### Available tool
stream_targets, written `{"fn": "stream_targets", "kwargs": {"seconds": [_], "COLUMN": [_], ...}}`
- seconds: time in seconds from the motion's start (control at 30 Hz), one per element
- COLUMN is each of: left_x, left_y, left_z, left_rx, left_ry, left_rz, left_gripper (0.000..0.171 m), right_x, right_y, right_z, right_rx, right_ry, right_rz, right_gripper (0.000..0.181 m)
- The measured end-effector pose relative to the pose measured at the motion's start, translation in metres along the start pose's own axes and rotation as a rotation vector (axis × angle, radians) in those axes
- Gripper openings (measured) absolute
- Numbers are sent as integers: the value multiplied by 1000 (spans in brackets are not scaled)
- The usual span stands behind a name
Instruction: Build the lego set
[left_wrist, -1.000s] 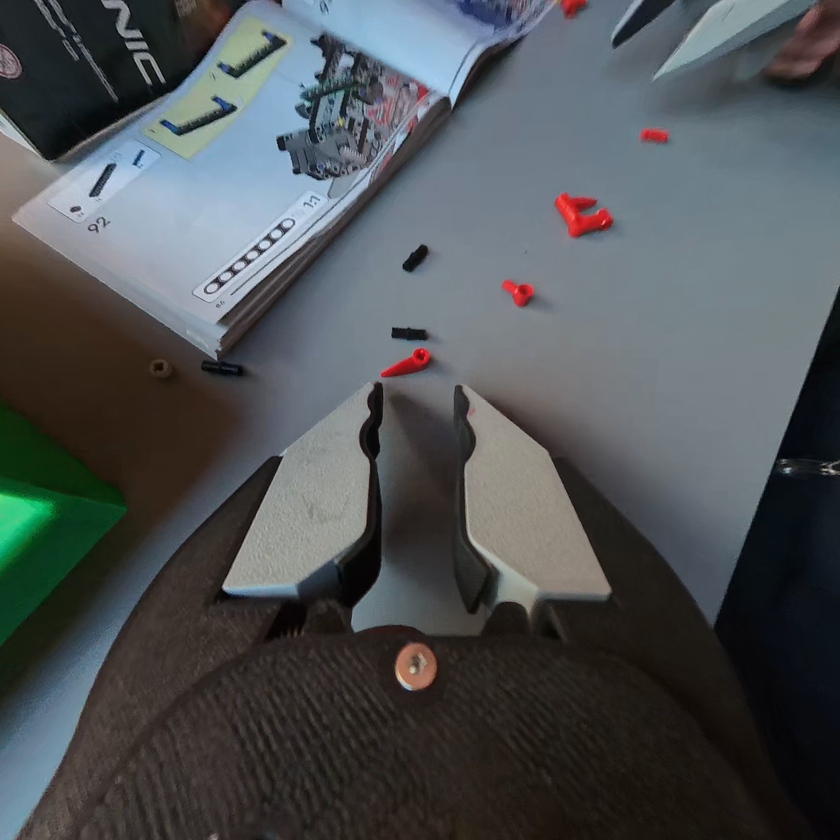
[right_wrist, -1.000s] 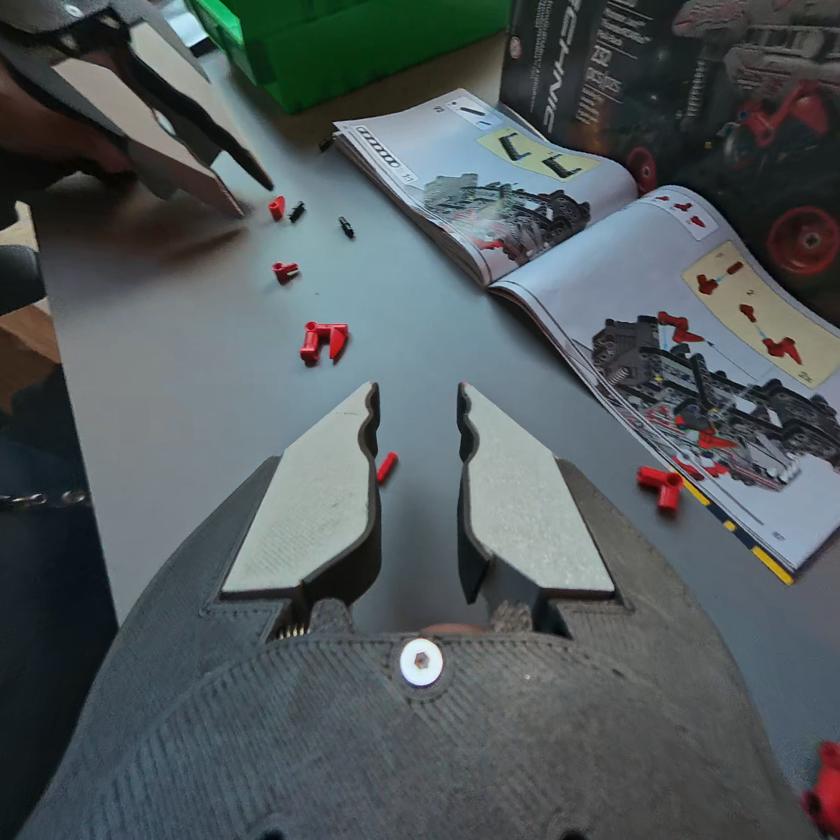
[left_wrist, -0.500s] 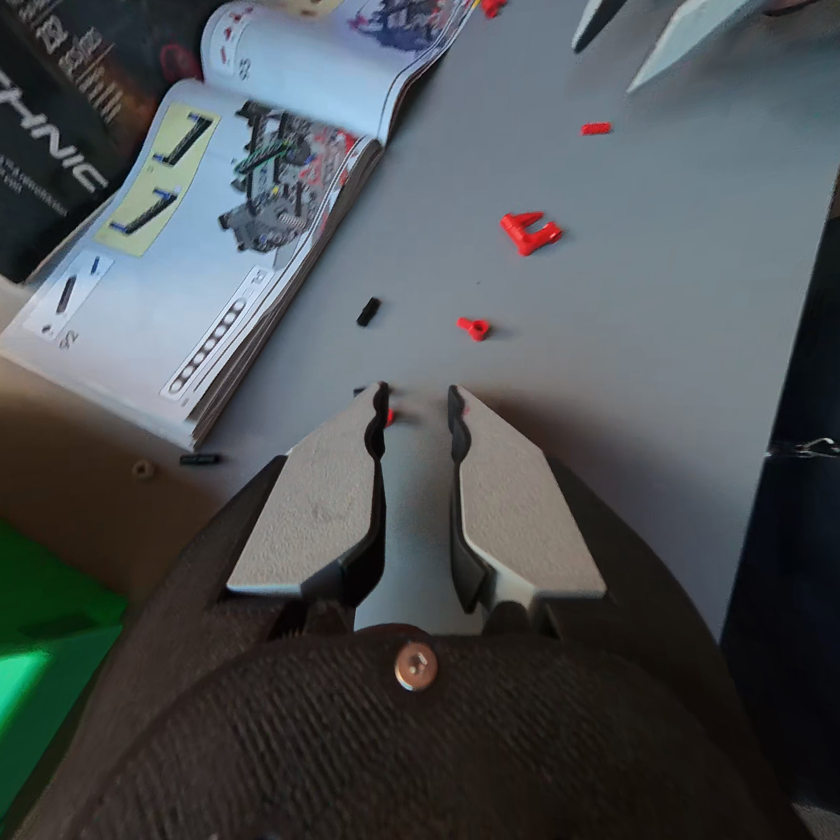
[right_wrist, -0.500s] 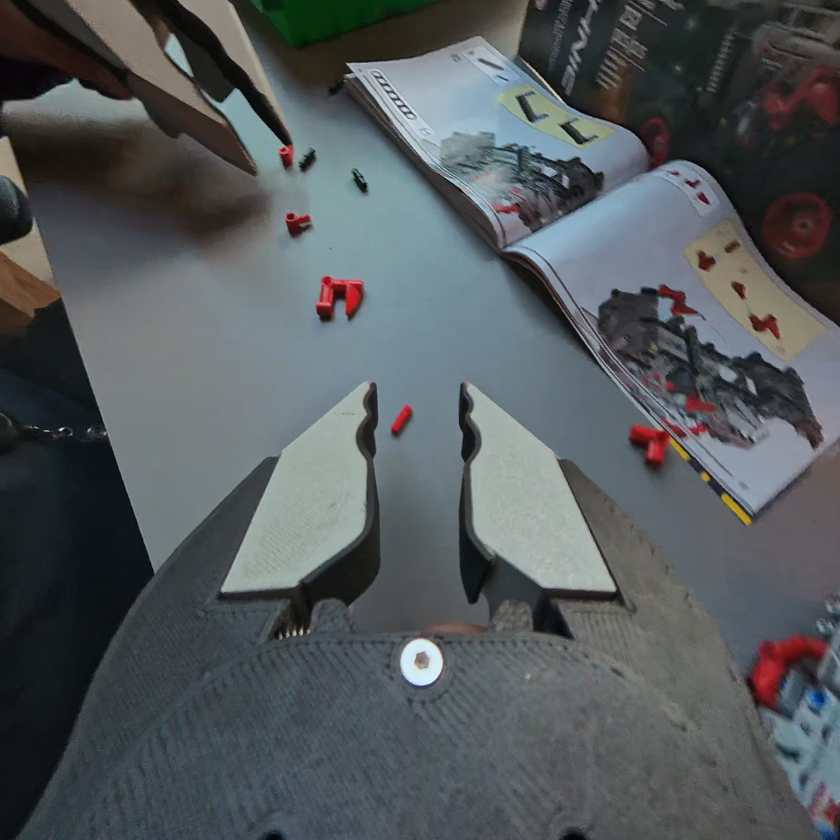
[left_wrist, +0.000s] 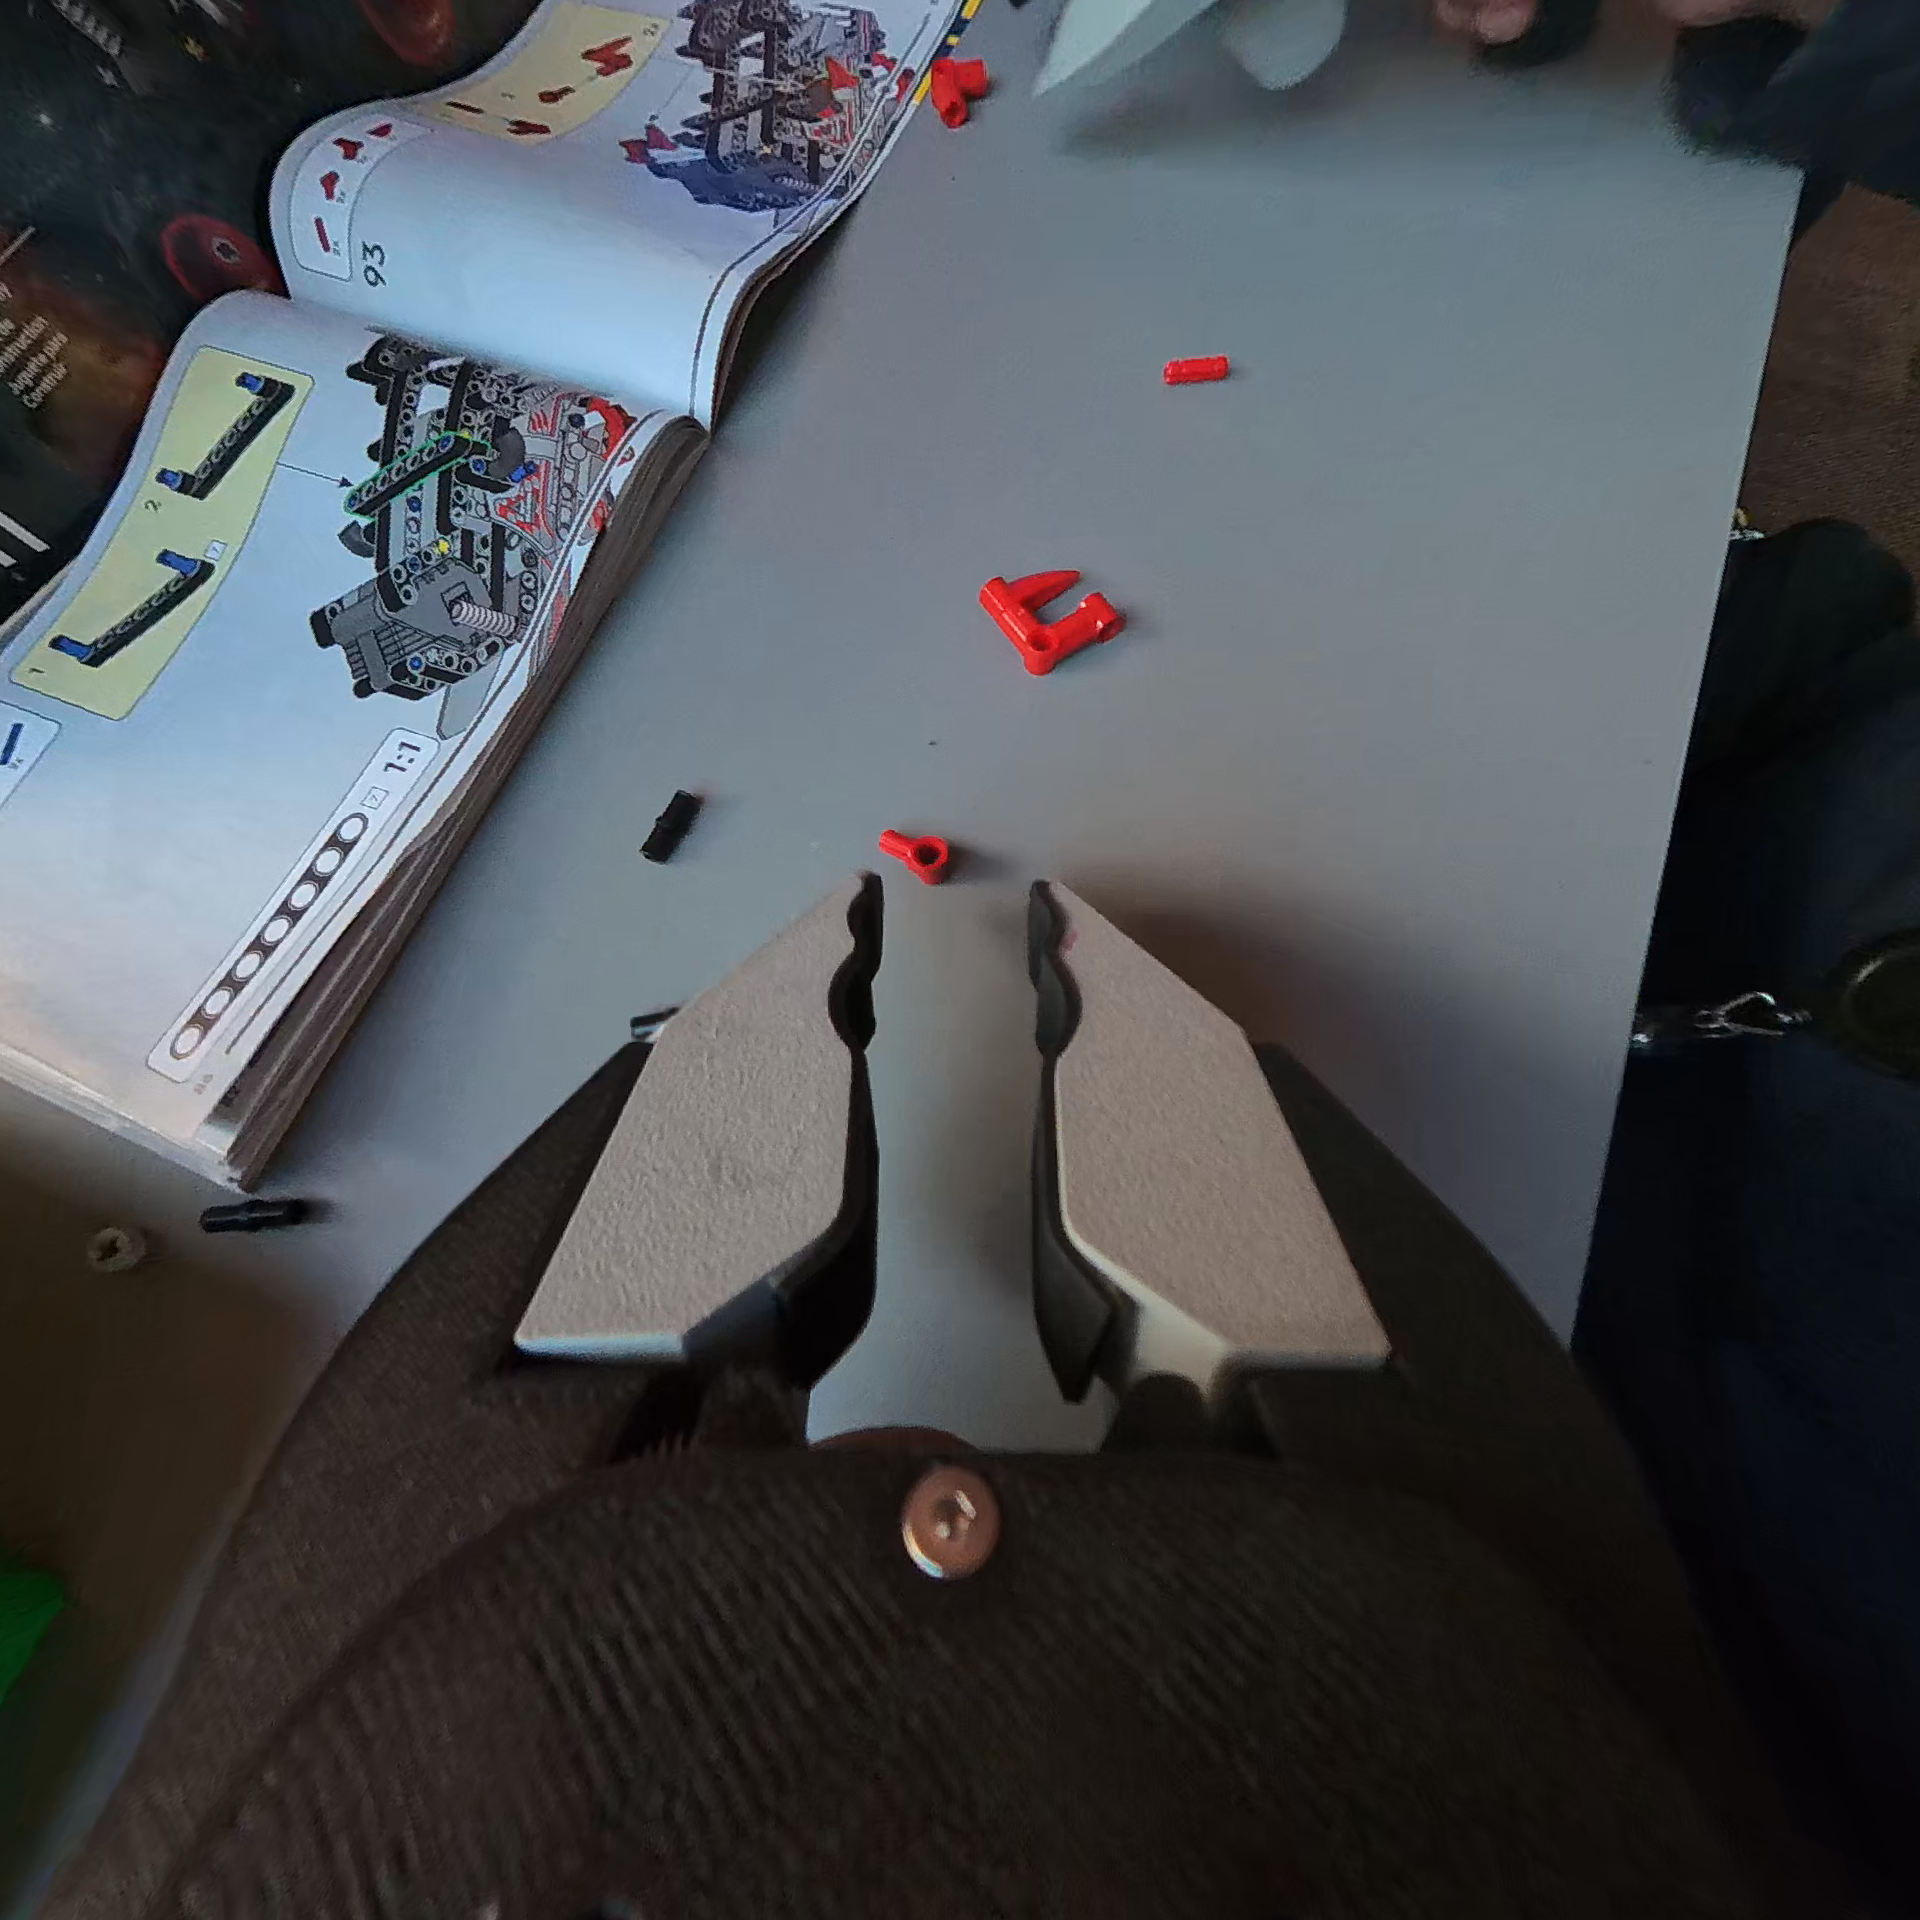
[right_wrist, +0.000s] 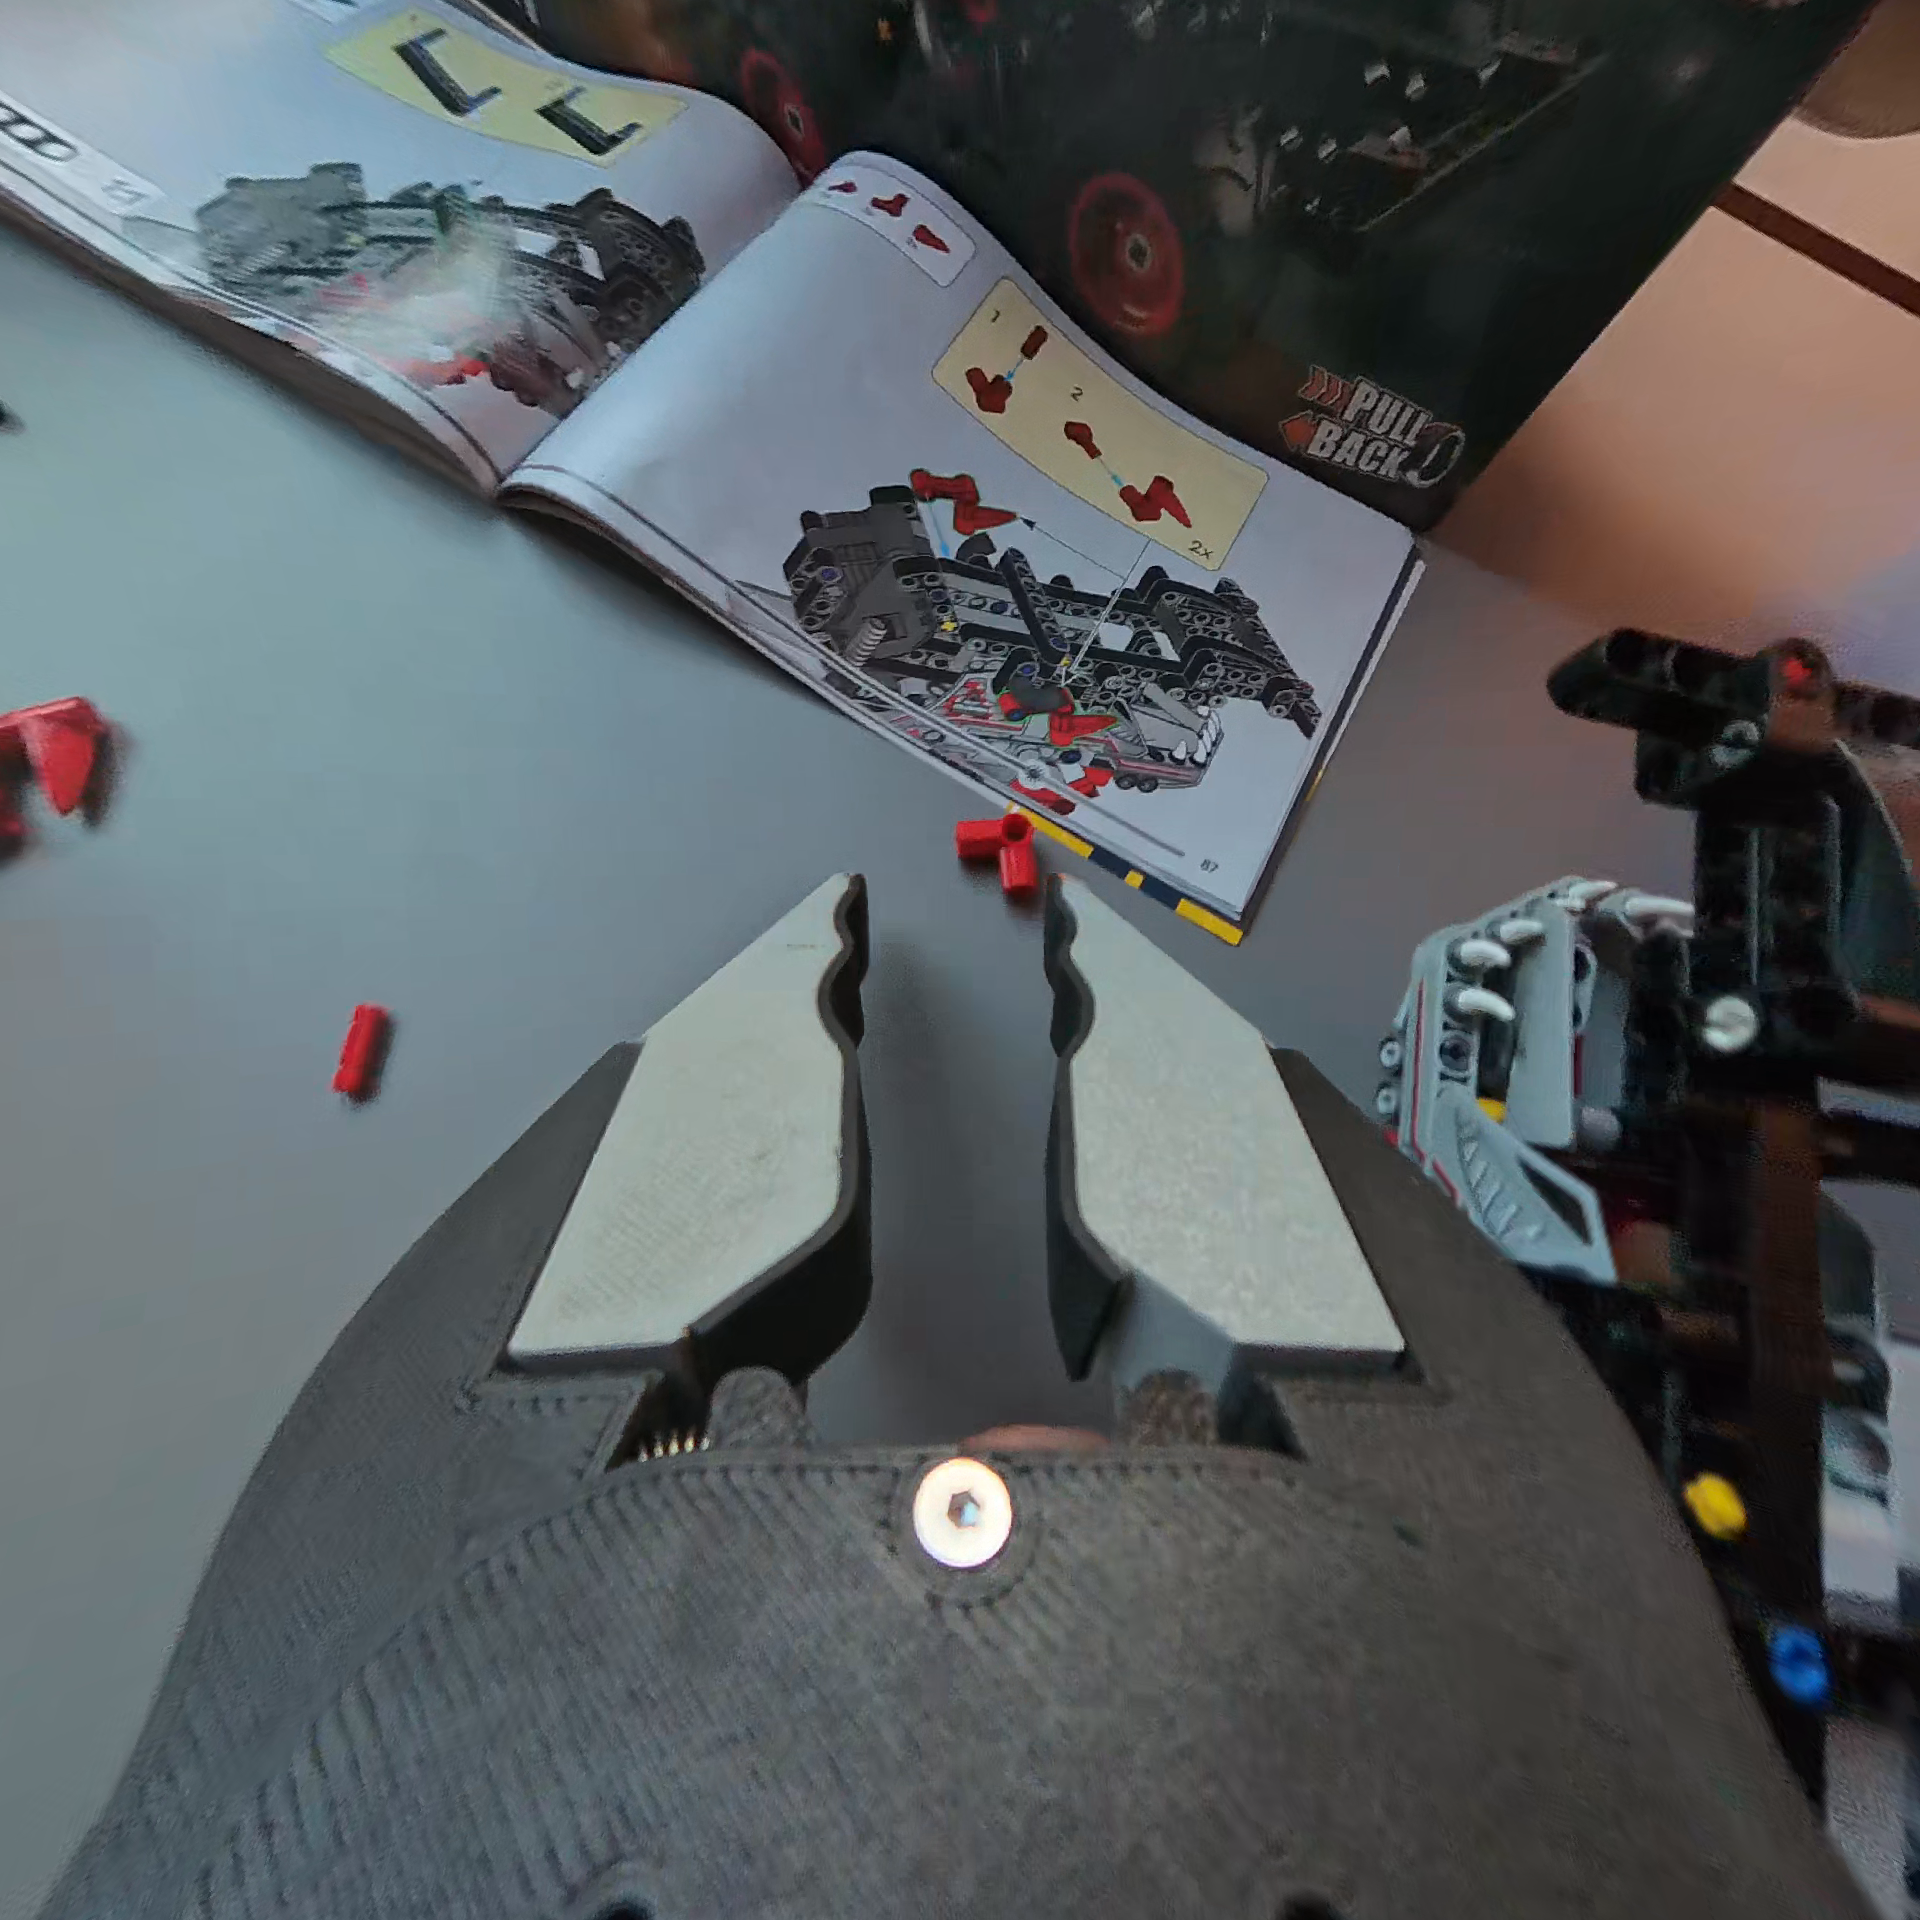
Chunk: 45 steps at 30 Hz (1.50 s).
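Grey tabletop (left_wrist: 1351, 831) carries scattered pieces. Nearest, the left gripper (left_wrist: 954, 891) is spread and empty, a small red connector (left_wrist: 916, 856) just past its tips and a black pin (left_wrist: 670, 825) to the left. Likewise spread and empty, the right gripper (right_wrist: 954, 891) has a red elbow piece (right_wrist: 1000, 848) beyond it. The half-built model (right_wrist: 1662, 1091) stands right, the open instruction booklet (right_wrist: 883, 436) farther back.

A hobby or desk workspace, judging by the plain grey table (left_wrist: 1351, 935) given over to a building kit. An open instruction booklet (left_wrist: 343, 644) lies on it, with the kit's dark printed box (right_wrist: 1299, 187) standing just behind the booklet. Loose red pieces (left_wrist: 1047, 621) are scattered beside the booklet, and a part-built model (right_wrist: 1662, 1039) stands near its far page corner.
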<state>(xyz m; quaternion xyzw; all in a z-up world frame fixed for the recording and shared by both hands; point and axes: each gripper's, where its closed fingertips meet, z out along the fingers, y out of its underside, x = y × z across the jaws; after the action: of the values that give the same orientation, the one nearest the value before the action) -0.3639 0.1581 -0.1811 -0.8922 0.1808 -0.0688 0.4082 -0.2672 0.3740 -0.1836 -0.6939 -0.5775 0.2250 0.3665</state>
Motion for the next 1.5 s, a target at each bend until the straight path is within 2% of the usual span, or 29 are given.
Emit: {"fn": "stream_targets", "kwargs": {"seconds": [0.2,0.27,0.3,0.6,0.77,0.83,0.93,1.1,1.2,1.27,1.37,1.43,1.5], "left_x": [0,0,0,9,22,25,41,58,63,69,71,71,69], "left_y": [8,8,8,6,-23,-39,-73,-100,-104,-106,-105,-104,-102], "left_z": [-5,-7,-8,-6,7,18,25,25,26,24,24,24,24], "left_rx": [-6,4,8,3,35,40,128,180,185,198,204,215,229], "left_ry": [-14,-14,-12,8,73,131,331,631,694,732,726,718,689], "left_rz": [-9,-22,-28,-22,-37,-95,-194,-375,-414,-412,-393,-374,-353], "left_gripper": [25,25,25,25,21,23,23,30,23,7,5,4,4], "right_x": [8,5,1,-69,-99,-113,-128,-146,-152,-151,-152,-152,-139], "right_y": [0,1,2,4,-15,-28,-44,-50,-51,-50,-48,-47,-42], "right_z": [19,19,19,1,-15,-27,-45,-63,-70,-71,-73,-74,-71], "right_rx": [-68,-80,-80,-31,88,170,290,371,397,391,398,397,352], "right_ry": [1,-32,-52,-302,-385,-407,-360,-278,-238,-193,-163,-203,-251], "right_rz": [-28,-38,-51,-245,-375,-472,-650,-862,-939,-997,-1041,-977,-823], "right_gripper": [23,7,4,3,4,4,4,4,3,3,3,4,6]}}
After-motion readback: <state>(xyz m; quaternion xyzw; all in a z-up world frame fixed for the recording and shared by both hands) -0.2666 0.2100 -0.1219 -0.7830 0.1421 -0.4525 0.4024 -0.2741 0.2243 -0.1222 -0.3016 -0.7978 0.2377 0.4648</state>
